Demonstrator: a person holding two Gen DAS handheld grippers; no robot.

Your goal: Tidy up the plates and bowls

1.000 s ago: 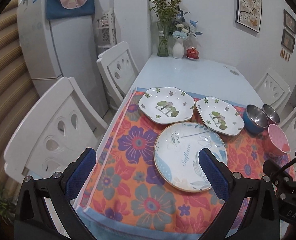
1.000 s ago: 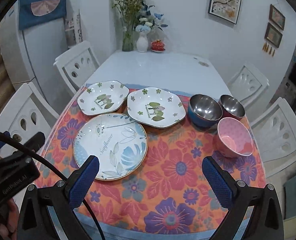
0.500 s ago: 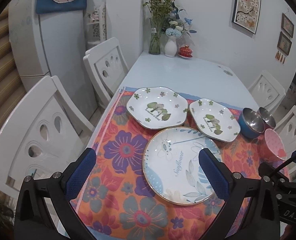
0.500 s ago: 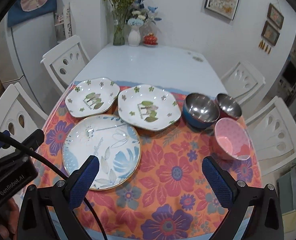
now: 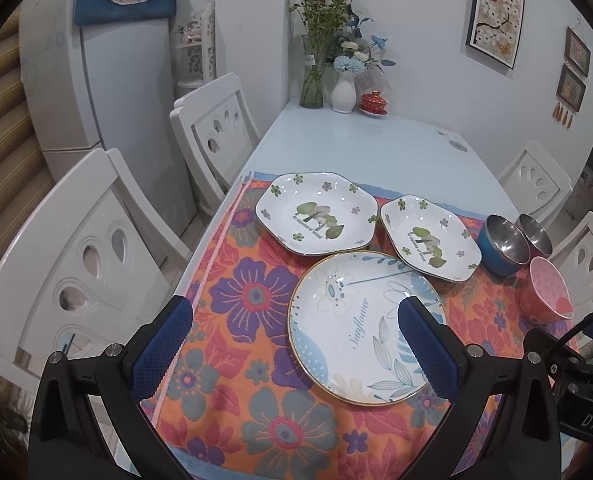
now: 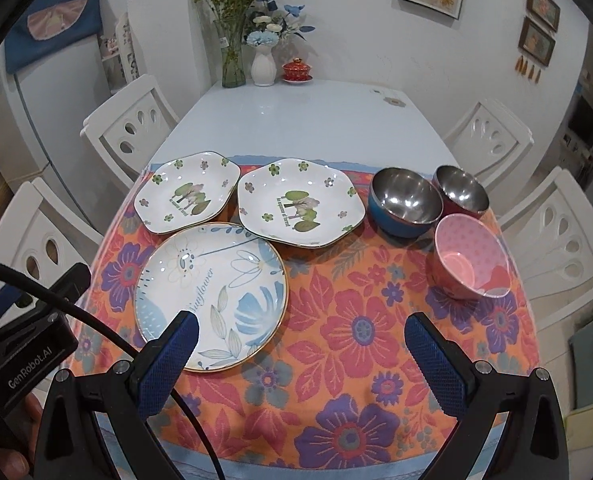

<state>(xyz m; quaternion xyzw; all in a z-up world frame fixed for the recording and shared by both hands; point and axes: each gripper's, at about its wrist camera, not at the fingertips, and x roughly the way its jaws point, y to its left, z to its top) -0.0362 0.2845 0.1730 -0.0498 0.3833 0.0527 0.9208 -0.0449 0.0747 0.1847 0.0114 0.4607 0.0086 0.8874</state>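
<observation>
The left tool (image 5: 294,332) hangs above the near edge of the bench (image 5: 360,148) with its blue pads wide apart and nothing between them. The right tool (image 6: 302,350) is likewise spread wide and empty, over the near edge further to the right.

A floral cloth (image 6: 336,320) covers the near half of the bench. On it, toward the near left corner, lies a round sunflower plate (image 6: 212,292), flat and gold-rimmed. Behind it sit two white tree-print plates with wavy rims: the left tree plate (image 6: 186,196) near the cloth's left edge and the right tree plate (image 6: 300,202) just beside it, both overlapping or touching the round plate's far rim.

Toward the right edge stand three bowls close together: a blue steel bowl (image 6: 404,202), a red steel bowl (image 6: 460,190) behind and right of it, and a pink bowl (image 6: 472,262) in front, tilted a little.

At the far edge stand a glass vase (image 6: 232,56), a white vase (image 6: 263,66) and a red lidded cup (image 6: 296,70).
</observation>
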